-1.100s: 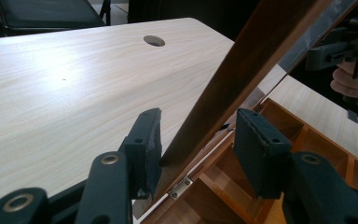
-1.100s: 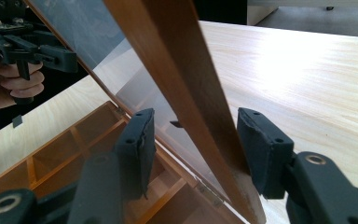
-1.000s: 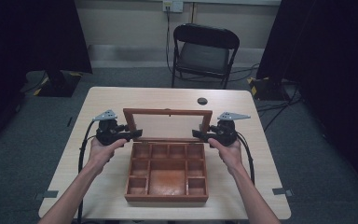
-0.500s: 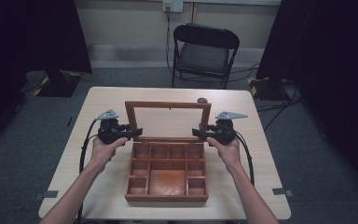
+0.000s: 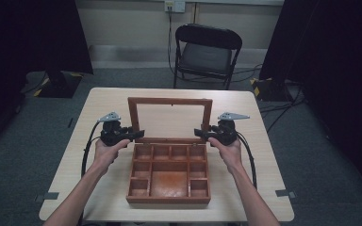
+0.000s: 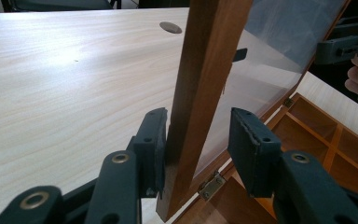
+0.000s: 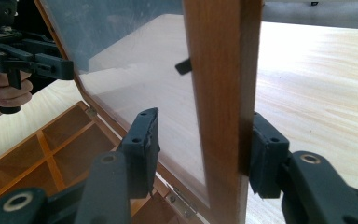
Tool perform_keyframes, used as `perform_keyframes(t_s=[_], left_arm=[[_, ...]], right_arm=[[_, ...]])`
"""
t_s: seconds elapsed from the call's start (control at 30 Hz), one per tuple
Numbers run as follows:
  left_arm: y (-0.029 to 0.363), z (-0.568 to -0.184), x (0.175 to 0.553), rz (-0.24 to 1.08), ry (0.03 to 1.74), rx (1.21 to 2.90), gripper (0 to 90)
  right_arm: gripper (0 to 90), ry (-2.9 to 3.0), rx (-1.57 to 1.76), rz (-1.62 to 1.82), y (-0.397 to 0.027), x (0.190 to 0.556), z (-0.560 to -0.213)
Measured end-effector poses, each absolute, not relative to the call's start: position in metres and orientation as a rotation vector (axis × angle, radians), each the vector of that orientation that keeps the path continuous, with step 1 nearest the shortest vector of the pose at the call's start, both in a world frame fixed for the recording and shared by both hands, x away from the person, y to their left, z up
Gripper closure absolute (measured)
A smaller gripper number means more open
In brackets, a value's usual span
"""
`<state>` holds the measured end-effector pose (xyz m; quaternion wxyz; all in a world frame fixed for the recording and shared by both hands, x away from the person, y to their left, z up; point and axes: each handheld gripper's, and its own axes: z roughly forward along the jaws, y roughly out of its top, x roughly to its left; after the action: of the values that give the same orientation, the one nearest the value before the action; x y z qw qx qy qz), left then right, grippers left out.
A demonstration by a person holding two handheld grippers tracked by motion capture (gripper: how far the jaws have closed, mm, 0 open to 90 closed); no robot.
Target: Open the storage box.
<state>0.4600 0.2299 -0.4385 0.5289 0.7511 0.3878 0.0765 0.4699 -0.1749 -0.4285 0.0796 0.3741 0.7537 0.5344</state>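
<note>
The pale worktop (image 5: pixel 99 155) carried one thing that mattered: a wooden compartment box (image 5: pixel 168 200) sitting at its middle, every tray division bare as far as I could see. Its glass-paned lid (image 5: pixel 169 100) stood raised at the box's far edge, close to upright on its hinges.

I had the left gripper (image 5: pixel 139 134) at the lid's left side rail and the right gripper (image 5: pixel 199 133) at the right rail, both low down near the hinge line. In the left gripper view the rail passed between the jaws with one pad (image 6: pixel 154 140) against the wood and the other standing clear on the glass side, so nothing was clamped. The right gripper view showed the same: the outer pad (image 7: pixel 265 158) touched the rail, the inner one was off it. A small brass hinge (image 6: pixel 212 184) showed just below.

I judged the lid roughly halfway through its swing, steadied rather than gripped; carrying it through the rest of its swing was left.
</note>
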Motion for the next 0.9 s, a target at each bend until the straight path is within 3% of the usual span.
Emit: perform_keyframes(t_s=[0.33,0.9], left_arm=[[0.23,-0.439,0.464,0.196,0.928,1.815,59.0],[0.232,-0.449,0.47,0.178,0.983,1.796,60.1]], right_arm=[[48.1,2.275,1.144,1.581,-0.173,0.473,-0.434],[56.6,2.214,1.188,1.546,-0.175,0.482,-0.443]])
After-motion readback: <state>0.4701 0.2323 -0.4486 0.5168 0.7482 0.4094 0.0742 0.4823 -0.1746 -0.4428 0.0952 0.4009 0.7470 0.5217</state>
